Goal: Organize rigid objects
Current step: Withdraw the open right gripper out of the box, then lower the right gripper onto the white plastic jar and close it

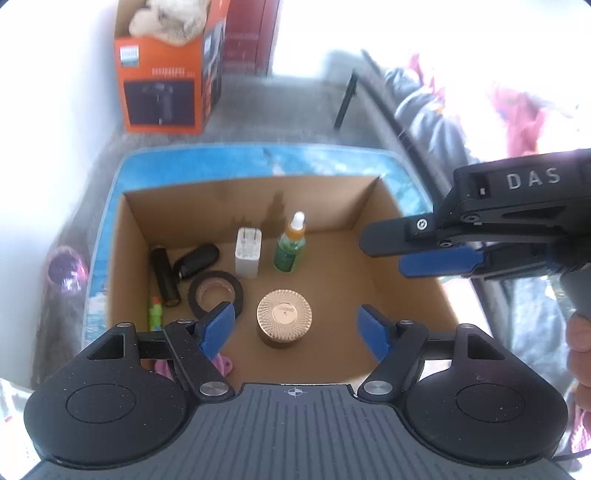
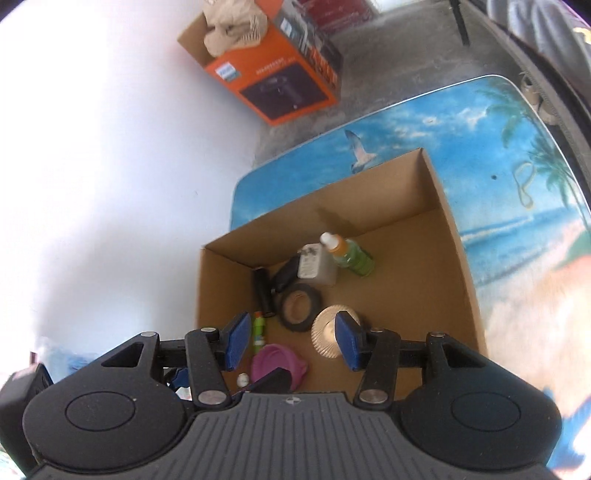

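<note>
The cardboard box sat on a beach-print table and held the rigid items, all clustered toward its left half. A gold-lidded jar stood upright near the middle of the floor. Behind it stood a white charger with prongs up and, just beside it, a green dropper bottle — both upright. Left of those lay a black tape roll flat, a black key fob, a black cylinder along the left wall, and a small green and red tube. A purple item lay at the near edge; its shape was hard to tell.

The left gripper hovered above the box with jaws spread wide, nothing between its blue pads — the jar sat below the gap, untouched. The right gripper also hung over the box, jaws apart and empty; in the left view it reached in from the right side.

Beyond the table, an orange carton with a plush toy in its top stood on the grey floor by a white wall.
</note>
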`<state>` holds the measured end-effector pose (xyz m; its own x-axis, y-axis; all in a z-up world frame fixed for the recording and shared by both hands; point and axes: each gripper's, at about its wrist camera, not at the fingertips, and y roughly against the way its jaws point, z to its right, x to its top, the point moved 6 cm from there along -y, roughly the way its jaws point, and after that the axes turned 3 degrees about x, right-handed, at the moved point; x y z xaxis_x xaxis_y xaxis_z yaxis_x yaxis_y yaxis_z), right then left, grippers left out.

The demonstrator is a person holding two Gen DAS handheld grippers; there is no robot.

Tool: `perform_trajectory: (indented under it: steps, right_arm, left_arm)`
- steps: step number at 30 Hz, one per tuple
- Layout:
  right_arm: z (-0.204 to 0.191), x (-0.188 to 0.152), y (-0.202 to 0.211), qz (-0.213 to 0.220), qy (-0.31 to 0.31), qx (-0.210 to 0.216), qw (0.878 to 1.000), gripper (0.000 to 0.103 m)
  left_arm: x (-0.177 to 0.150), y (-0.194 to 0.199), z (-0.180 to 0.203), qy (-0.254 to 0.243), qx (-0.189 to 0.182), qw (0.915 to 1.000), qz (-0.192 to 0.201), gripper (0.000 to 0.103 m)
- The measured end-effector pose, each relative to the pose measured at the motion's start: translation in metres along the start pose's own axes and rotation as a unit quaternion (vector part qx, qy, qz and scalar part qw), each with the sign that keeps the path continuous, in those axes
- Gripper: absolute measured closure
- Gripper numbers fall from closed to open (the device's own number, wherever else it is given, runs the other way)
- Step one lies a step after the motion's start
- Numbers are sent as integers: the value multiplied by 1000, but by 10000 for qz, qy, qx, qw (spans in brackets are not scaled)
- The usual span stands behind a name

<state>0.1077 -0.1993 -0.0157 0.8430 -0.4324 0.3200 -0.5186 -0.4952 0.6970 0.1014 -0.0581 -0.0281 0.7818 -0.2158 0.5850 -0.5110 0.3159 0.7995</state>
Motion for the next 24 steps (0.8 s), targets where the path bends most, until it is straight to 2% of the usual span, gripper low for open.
perform_trajectory:
  steps: [6, 11, 14, 16, 18, 24]
  right_arm:
    - [-28, -41, 10, -128, -89, 234, 9996, 50]
    - [-48, -71, -15, -425, -183, 359, 9983, 49]
    - [-56, -84, -34, -573, -246, 382, 9973, 49]
    - [-61, -89, -46, -652, -268, 385, 9968, 49]
    - [-65, -94, -56, -724, -254, 337, 9965, 50]
    - [-69, -107, -93, -996, -106, 48, 9950, 49]
  left_arm:
    - [-14, 36, -18, 10, 173, 9991, 391, 29]
    - [-35, 54, -50, 83, 670, 9968, 430, 29]
    - [-47, 53, -69, 143, 907, 9953, 299, 29]
    - [-56, 47, -80, 160, 859, 9962, 73, 25]
    - [-67, 36, -89, 182, 902, 9956, -175, 25]
    - [-91, -5, -99, 246, 678, 9954, -636, 26]
